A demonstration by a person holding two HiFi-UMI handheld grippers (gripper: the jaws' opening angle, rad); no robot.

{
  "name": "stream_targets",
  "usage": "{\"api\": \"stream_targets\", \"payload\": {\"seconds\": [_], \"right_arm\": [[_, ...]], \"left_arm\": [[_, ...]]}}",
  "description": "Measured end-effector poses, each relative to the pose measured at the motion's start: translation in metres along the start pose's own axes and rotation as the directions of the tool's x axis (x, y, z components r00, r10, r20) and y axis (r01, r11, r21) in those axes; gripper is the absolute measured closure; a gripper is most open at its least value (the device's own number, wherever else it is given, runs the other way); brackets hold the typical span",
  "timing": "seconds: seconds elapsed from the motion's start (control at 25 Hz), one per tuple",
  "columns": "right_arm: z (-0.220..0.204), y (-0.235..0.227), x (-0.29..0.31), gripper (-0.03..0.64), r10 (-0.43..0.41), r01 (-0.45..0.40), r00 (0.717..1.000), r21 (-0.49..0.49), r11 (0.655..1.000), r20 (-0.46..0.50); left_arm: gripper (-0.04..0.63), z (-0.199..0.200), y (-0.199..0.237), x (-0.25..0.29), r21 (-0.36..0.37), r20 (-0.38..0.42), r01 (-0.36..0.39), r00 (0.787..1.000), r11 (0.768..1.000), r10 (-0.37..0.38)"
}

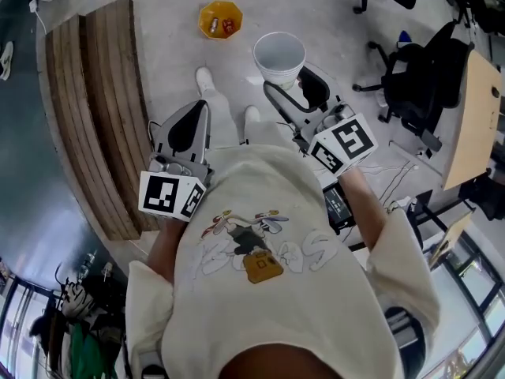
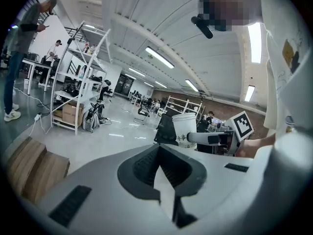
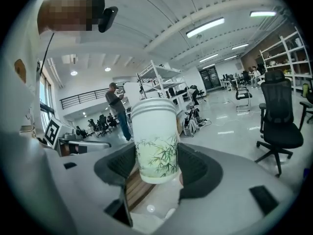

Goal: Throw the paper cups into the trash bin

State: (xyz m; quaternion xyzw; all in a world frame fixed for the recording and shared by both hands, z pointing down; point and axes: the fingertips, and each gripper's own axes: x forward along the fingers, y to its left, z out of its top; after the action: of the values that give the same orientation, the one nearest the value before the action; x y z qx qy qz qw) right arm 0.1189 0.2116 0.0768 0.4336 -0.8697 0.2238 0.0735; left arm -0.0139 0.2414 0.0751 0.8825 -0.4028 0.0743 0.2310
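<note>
"Right gripper [image 3: 155, 168]?"
"Clamped round a paper cup [image 3: 155, 141], held aloft — left gripper [image 2: 164, 180] closed on nothing."
"Binned yet?"
"No — the yellow bin [image 1: 220, 19] sits ahead on the floor, well apart."

Curved wooden slats [image 1: 95, 109], perhaps bench, at left — black office chair [image 1: 418, 85] right; bystander [image 3: 117, 106] standing beyond.

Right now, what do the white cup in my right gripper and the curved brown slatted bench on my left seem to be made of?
The white bamboo-printed cup, in the right gripper, is likely paper: matte, with a rolled rim and a printed wall. The curved brown slatted bench is probably wood, unpolished, with streaky grain and visible plank seams.
</note>
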Motion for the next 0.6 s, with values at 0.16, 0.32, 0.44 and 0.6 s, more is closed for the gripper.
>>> {"api": "stream_targets", "payload": {"seconds": [0.16,0.32,0.44,0.6], "right_arm": [[0.028,-0.014,0.051,0.339,-0.052,0.052,0.998,-0.023,0.998,-0.024],[0.045,-0.027,0.089,0.339,-0.100,0.097,0.994,-0.065,0.993,-0.041],[0.041,-0.039,0.104,0.339,-0.099,0.093,0.991,-0.078,0.993,-0.084],[0.036,-0.055,0.121,0.339,-0.055,0.046,0.988,-0.066,0.997,-0.144]], "left_arm": [[0.590,0.039,0.061,0.018,-0.006,0.020,0.019,1.000,1.000,-0.019],[0.589,0.058,0.102,0.039,-0.032,0.003,0.043,0.999,0.999,-0.043],[0.589,0.064,0.112,0.054,-0.044,-0.007,0.043,0.999,0.998,-0.043],[0.589,0.068,0.119,0.081,-0.051,-0.026,0.030,0.999,0.998,-0.031]]}}
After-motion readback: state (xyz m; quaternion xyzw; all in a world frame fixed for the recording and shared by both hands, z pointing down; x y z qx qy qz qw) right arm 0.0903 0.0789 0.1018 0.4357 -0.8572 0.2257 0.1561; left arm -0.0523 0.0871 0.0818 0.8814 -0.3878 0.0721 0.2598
